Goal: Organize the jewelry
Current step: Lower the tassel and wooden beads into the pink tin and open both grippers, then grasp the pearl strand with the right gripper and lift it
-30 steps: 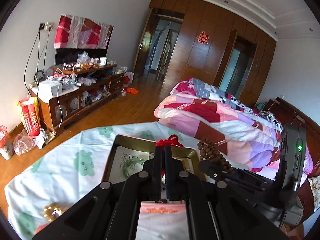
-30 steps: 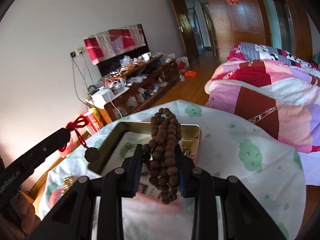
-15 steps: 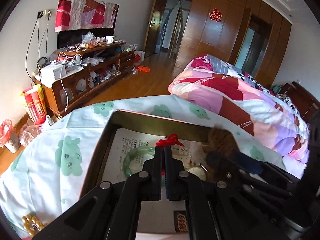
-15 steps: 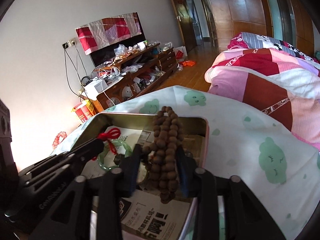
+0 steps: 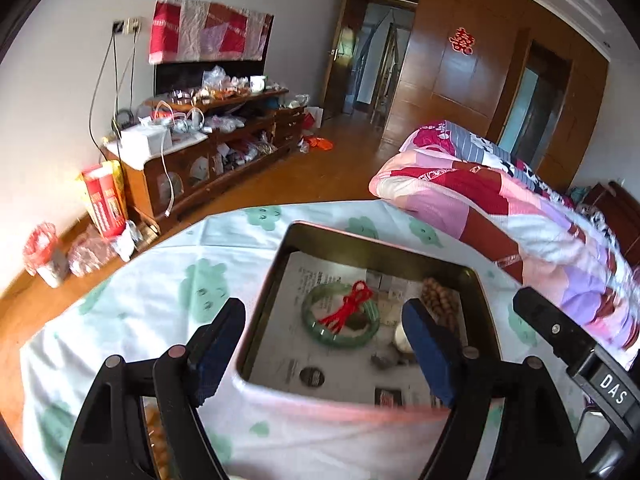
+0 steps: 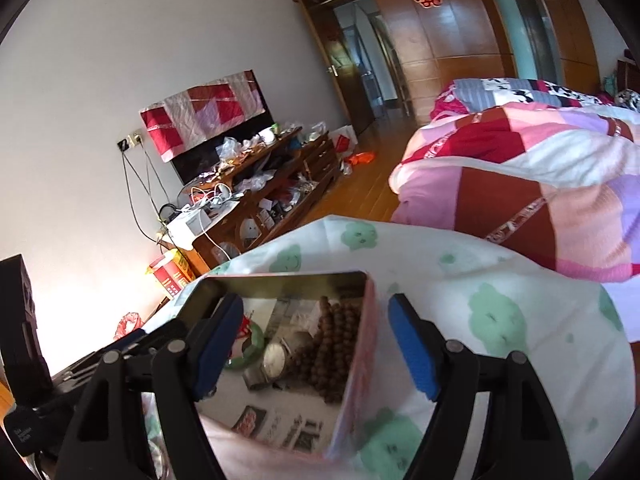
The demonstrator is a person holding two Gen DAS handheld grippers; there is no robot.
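**Over the tin, both grippers spread and empty**

Above the shallow gold-coloured metal tin (image 5: 362, 246) on the white cloth with green cloud prints (image 5: 160, 280), the left gripper (image 5: 320, 344) stands wide apart, its blue-padded fingers (image 5: 426, 344) straddling the tin's near left wall with nothing between them. Its jaws have just been opening. The red knotted cord with a dark pendant (image 5: 348, 310) now lies across the green jade bangle (image 5: 340, 322) on the printed paper lining the tin's floor; a second ago that cord was pinched between the pressed-together fingers, above the tin.

The right gripper (image 6: 316, 342) is likewise spread wide, its jaws also just opening, one finger over the tin's interior and the other outside the tin's right wall (image 6: 362, 344). It grips nothing. The string of brown wooden beads (image 6: 334, 340) rests in a heap in the far right part of the tin, against that wall, beside a round silver-faced wristwatch (image 6: 274, 358). A second ago the beads hung clamped between these fingers.

Both cameras now look further down into the tin than before.
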